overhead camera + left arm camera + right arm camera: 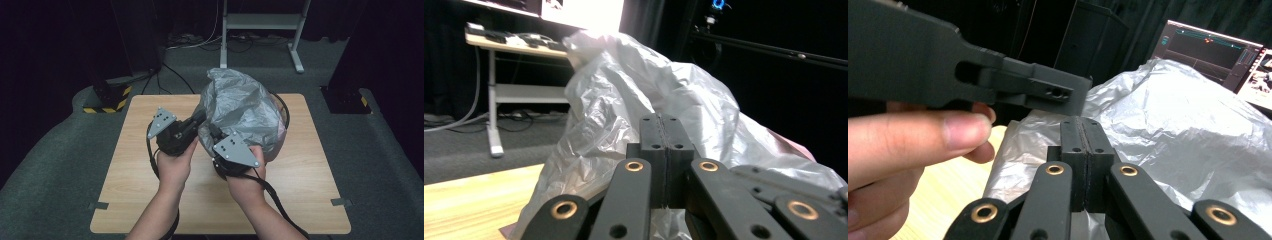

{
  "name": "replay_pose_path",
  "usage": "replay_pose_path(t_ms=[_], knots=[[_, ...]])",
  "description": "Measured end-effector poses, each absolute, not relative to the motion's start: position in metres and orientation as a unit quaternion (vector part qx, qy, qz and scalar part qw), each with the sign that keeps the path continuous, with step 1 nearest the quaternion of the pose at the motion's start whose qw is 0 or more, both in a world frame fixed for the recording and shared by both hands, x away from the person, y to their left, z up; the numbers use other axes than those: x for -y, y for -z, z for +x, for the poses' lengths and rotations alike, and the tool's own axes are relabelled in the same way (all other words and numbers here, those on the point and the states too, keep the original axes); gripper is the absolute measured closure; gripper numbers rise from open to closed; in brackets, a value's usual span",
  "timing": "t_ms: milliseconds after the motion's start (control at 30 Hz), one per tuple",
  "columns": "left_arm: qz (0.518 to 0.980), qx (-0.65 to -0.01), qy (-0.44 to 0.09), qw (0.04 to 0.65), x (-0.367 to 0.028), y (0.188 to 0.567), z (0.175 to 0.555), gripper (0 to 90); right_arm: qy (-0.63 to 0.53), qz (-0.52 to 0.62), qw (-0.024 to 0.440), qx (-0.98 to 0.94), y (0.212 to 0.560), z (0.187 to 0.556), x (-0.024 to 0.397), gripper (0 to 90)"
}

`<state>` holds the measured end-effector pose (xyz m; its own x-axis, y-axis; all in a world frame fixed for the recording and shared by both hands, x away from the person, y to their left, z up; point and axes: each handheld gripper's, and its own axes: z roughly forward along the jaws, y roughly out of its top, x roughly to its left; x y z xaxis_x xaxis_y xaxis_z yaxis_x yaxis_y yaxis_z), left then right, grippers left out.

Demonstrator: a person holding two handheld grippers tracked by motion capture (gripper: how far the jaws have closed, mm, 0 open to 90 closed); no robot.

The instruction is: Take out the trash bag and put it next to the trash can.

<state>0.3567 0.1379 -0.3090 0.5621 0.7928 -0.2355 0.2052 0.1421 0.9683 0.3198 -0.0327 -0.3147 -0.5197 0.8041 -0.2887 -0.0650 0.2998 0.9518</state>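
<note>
Bag (245, 107) of crumpled grey plastic is seen standing on the bench (150, 200), directly ahead of both hand-held grippers and reaching well above them.

Left hand-held gripper (200, 120): held level, its tip laid against the near left flank of the bag. In the left gripper view the jaws are seen pressed together with no gap, and bag film (624, 100) lies just beyond and beneath their tip. Whether a fold of film is pinched between the pads cannot be told.

Right hand-held gripper (216, 134): held just beside the left one, its tip at the bag's near lower side. In the right gripper view the jaws are likewise pressed together, with the film (1173, 115) just past the tip; no film is seen between them. The left hand-held gripper (1068, 97) is seen crossing just above and ahead of these jaws, with the left hand's fingers (918, 135) close beside them.

A pink edge (283, 131) is glimpsed at the bag's base, beyond the right hand-held gripper; what it belongs to cannot be told.
</note>
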Motion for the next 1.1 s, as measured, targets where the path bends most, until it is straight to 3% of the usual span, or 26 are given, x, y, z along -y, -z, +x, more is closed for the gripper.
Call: replay_pose_path(t_ms=[300, 400, 533, 633, 733, 833, 900, 1100], knots=[[0.625, -0.401, -0.226, 0.63, -0.135, 0.309, 0.359, 87.9, -0.515, 0.251, 0.419, -0.705, 0.327, 0.32, 0.026, 89.8], [0.627, -0.401, -0.228, 0.628, -0.133, 0.307, 0.358, 83.0, -0.516, 0.25, 0.418, -0.705, 0.328, 0.32, 0.026, 89.8], [0.59, -0.418, -0.25, 0.644, -0.14, 0.296, 0.352, 61.5, -0.518, 0.25, 0.416, -0.705, 0.328, 0.321, 0.026, 89.7], [0.593, -0.417, -0.272, 0.633, -0.137, 0.288, 0.352, 41.8, -0.519, 0.249, 0.415, -0.705, 0.328, 0.321, 0.026, 89.8], [0.611, -0.44, -0.231, 0.616, -0.133, 0.288, 0.365, 25.8, -0.519, 0.247, 0.415, -0.705, 0.329, 0.321, 0.026, 89.7], [0.614, -0.453, -0.226, 0.605, -0.132, 0.292, 0.37, 30.4, -0.52, 0.247, 0.414, -0.705, 0.328, 0.321, 0.026, 89.8], [0.62, -0.464, -0.191, 0.603, -0.132, 0.298, 0.378, 33.9, -0.523, 0.248, 0.41, -0.704, 0.329, 0.321, 0.027, 89.7], [0.622, -0.455, -0.181, 0.612, -0.133, 0.3, 0.38, 63.1, -0.525, 0.244, 0.408, -0.706, 0.329, 0.321, 0.028, 89.7]])
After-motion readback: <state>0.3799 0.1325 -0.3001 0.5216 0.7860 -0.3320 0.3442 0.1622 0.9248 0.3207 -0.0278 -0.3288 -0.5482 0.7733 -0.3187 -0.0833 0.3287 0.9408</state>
